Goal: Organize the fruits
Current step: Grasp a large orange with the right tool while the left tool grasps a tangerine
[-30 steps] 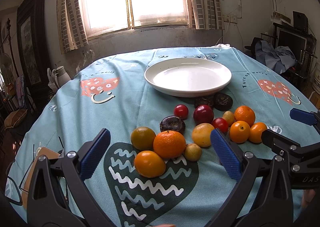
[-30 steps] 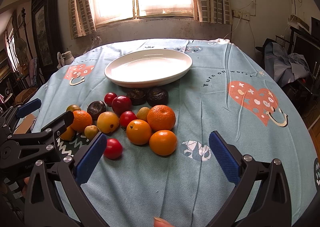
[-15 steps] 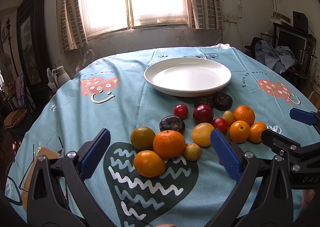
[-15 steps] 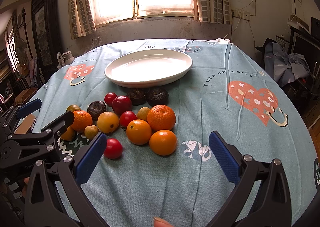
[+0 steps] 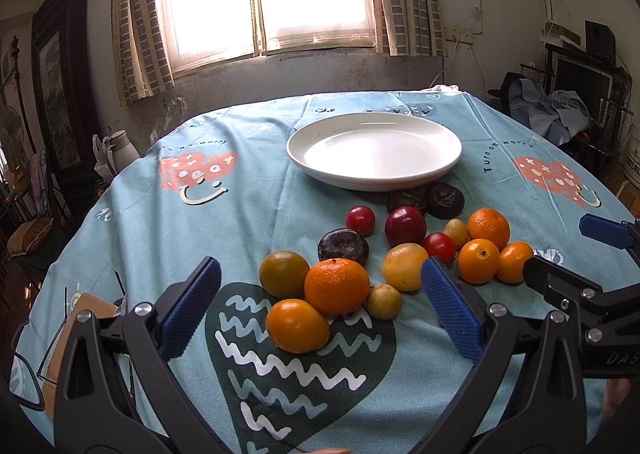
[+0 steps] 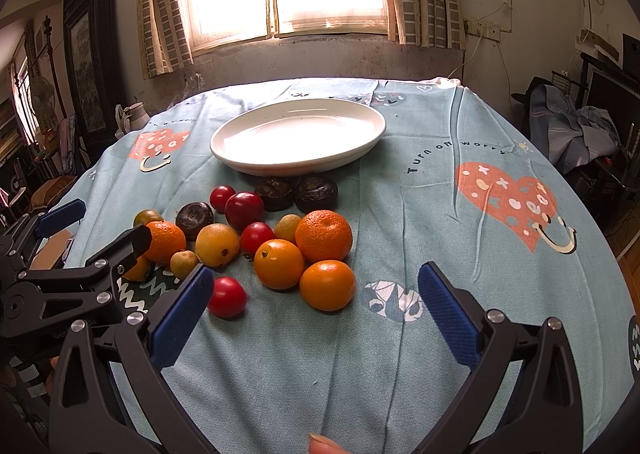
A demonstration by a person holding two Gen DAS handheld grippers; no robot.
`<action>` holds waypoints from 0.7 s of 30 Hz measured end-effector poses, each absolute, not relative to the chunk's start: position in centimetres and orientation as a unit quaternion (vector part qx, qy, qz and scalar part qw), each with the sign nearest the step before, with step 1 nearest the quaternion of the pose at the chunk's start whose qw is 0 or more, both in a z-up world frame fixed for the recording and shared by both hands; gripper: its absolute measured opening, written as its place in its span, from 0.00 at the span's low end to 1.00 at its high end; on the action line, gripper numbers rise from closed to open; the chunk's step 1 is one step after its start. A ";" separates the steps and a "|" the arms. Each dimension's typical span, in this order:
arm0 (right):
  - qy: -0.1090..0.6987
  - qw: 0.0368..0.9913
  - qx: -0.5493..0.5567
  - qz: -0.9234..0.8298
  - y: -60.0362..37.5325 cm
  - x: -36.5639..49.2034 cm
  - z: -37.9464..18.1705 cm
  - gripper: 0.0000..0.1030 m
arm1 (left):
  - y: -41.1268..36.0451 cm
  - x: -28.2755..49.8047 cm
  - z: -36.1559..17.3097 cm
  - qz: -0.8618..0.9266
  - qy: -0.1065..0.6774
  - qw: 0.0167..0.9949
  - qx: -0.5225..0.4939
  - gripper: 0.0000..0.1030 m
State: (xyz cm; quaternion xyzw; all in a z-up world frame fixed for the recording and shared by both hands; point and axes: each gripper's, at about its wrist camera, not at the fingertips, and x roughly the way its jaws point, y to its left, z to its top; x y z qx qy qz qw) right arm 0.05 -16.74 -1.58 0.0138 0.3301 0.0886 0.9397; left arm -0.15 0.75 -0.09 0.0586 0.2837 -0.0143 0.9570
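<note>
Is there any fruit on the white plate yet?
No, the white plate is bare; all the fruit lies on the tablecloth in front.

Left wrist view: red tomato (image 5: 439, 248) partly hidden behind left gripper (image 5: 320, 308) pad; right gripper (image 5: 568, 254) cut off by right edge. Right wrist view: lowest orange (image 6: 138, 269) mostly hidden behind left gripper (image 6: 96, 242) finger; near tomato (image 6: 226, 297) part-covered by right gripper (image 6: 314, 308) pad. A fingertip (image 6: 325, 445) cut off at bottom edge. Surface (image 6: 280, 366) near rim out of frame.
</note>
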 end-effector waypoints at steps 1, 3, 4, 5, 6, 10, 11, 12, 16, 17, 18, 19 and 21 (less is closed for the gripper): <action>0.338 0.936 0.016 0.098 -16.6 0.2 -1.8 0.99 | 0.7 -0.1 -0.3 -0.015 0.286 0.956 0.060 0.98; 0.355 0.928 0.020 0.116 -16.4 0.4 -2.1 0.99 | 0.5 0.1 -0.5 -0.017 0.290 0.955 0.060 0.98; 0.362 0.924 0.019 0.125 -16.2 0.5 -2.3 0.99 | 0.4 0.1 -0.6 -0.018 0.292 0.954 0.060 0.98; 0.367 0.921 0.016 0.129 -15.9 0.6 -2.5 0.99 | 0.3 0.2 -0.7 -0.019 0.294 0.954 0.060 0.98; 0.371 0.919 0.013 0.131 -15.8 0.7 -2.6 0.99 | 0.3 0.3 -0.8 -0.021 0.297 0.953 0.059 0.98; 0.397 0.905 0.025 0.150 -15.7 1.2 -3.4 0.99 | 0.4 0.6 -1.1 -0.027 0.308 0.949 0.054 0.98; 0.401 0.903 0.026 0.152 -15.6 1.2 -3.5 0.99 | 0.4 0.6 -1.2 -0.027 0.311 0.949 0.054 0.98; 0.401 0.903 0.027 0.152 -15.7 1.2 -3.6 0.99 | 0.3 0.6 -1.2 -0.028 0.312 0.948 0.053 0.98; 0.404 0.902 0.031 0.150 -15.9 1.3 -3.9 0.99 | 0.3 0.6 -1.2 -0.030 0.316 0.947 0.054 0.98; 0.413 0.898 0.033 0.151 -16.0 1.5 -4.1 0.99 | 0.3 0.7 -1.2 -0.030 0.317 0.946 0.054 0.98; 0.420 0.894 0.036 0.153 -16.1 1.6 -4.3 0.99 | 0.4 0.7 -1.1 -0.031 0.318 0.946 0.053 0.98; 0.426 0.891 0.038 0.154 -16.1 1.6 -4.4 0.99 | 0.4 0.7 -1.2 -0.032 0.319 0.946 0.053 0.98; 0.441 0.883 0.042 0.157 -16.3 1.7 -4.8 0.99 | 0.4 0.8 -1.3 -0.032 0.323 0.945 0.052 0.98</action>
